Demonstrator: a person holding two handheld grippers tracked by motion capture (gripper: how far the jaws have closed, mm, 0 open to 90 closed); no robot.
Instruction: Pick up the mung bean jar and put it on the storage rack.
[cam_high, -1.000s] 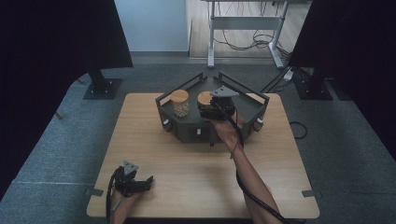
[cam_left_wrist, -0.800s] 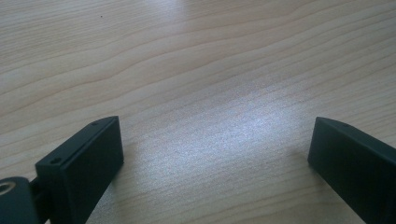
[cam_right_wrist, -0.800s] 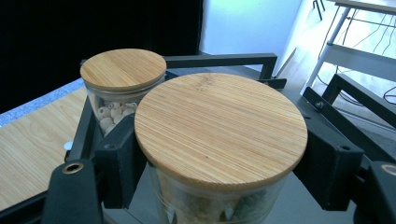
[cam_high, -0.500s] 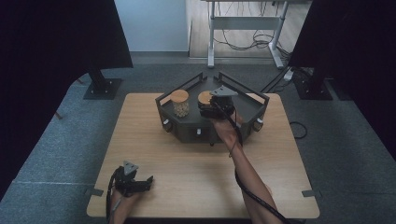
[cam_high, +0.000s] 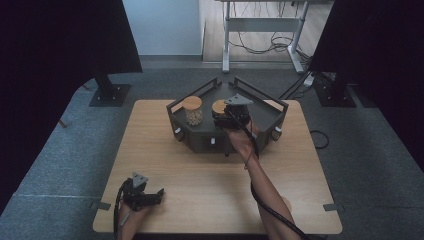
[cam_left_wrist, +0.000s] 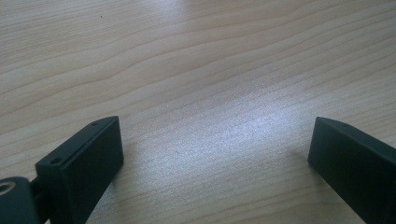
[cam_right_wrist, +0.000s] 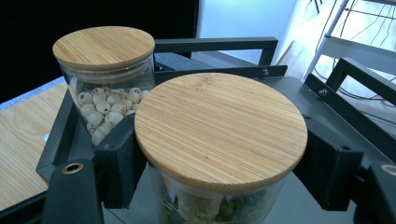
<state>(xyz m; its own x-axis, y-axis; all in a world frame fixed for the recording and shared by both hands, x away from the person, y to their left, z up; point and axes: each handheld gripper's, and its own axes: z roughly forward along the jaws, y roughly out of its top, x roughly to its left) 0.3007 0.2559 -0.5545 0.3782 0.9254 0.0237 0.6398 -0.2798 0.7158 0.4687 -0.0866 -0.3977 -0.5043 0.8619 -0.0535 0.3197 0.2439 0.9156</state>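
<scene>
jar held: glass jar (cam_right_wrist: 219, 154) with a bamboo lid, greenish contents, stood on the dark tray (cam_high: 272, 107) at the bench's far edge, near the tray's middle.
right gripper: right gripper (cam_right_wrist: 219, 161) is clamped on that jar just under the lid, one jaw touching each side.
second jar: second jar (cam_right_wrist: 105, 79) of pale round beads, lidded, upright, just beside the held jar toward the tray's left edge.
left gripper: left gripper (cam_left_wrist: 212, 154) is rested at the bench's near left corner, jaws spread wide, bare wood between them.
</scene>
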